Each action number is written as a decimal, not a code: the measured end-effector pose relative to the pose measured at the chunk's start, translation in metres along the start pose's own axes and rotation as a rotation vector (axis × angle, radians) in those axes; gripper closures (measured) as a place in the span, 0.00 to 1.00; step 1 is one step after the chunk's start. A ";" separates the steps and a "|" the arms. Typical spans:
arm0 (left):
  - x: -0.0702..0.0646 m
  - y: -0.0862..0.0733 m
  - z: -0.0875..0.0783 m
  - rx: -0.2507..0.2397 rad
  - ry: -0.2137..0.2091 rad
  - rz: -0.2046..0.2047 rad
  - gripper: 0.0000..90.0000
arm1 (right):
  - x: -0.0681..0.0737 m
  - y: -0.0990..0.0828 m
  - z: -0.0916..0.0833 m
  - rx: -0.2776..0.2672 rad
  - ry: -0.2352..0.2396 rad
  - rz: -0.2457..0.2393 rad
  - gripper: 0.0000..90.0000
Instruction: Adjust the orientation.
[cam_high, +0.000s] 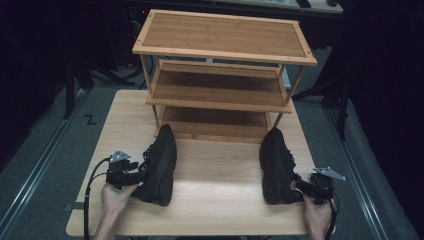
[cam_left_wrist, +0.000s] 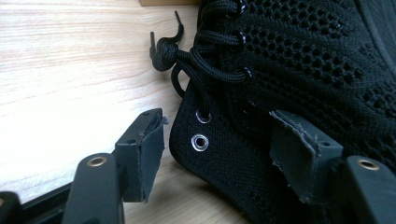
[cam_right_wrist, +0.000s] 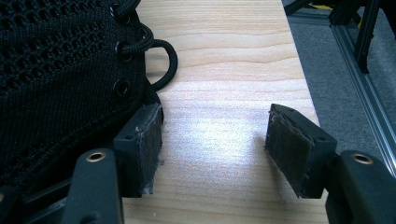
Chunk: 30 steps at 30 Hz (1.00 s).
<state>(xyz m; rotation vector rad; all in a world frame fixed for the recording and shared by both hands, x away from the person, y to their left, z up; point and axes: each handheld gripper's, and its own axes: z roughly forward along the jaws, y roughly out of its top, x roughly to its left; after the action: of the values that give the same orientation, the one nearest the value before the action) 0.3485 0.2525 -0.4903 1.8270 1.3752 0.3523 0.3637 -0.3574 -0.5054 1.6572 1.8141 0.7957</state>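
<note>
looking down from the high view, i start with the biggest thing, the wooden shoe rack, three tiers deep at the far end of the desk. its lowest shelf sits open just behind the toes of both shoes, so i judge that shelf to be where the pair should go

the left shoe and right shoe lie well apart on the desk, toes toward the rack, heels toward me, with a broad bare strip of wood between them

my left hand-held gripper is released, its jaws spread around the collar of the left shoe: the inner pad rests against the mesh, the outer pad stands clear of the eyelet flap. to do this well i'd push a little deeper before clenching, so the pads bite the firm collar and not the loose laces

my right hand-held gripper is also released. one pad touches the side of the right shoe, the other hangs over bare desk, so nothing sits between the jaws; i'd shift it across onto the collar first

room: the desk edge runs close beside the right hand-held gripper with floor rails beyond, so i'd keep that hand moving inward. the rack's uprights narrow the shelf mouth, so each shoe should go in straight
</note>
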 end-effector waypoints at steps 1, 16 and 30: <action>0.000 0.000 0.000 -0.005 -0.005 -0.004 0.39 | 0.000 0.000 0.000 -0.001 0.000 -0.001 0.41; -0.010 0.011 -0.002 -0.025 -0.032 0.021 0.38 | 0.000 0.000 0.000 -0.001 0.000 -0.001 0.40; -0.013 0.014 -0.005 -0.054 -0.064 0.014 0.38 | 0.000 0.000 0.000 -0.001 0.001 -0.001 0.40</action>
<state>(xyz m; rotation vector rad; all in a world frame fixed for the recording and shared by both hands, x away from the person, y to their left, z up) 0.3499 0.2415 -0.4741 1.7899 1.2977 0.3327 0.3638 -0.3576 -0.5055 1.6552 1.8150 0.7975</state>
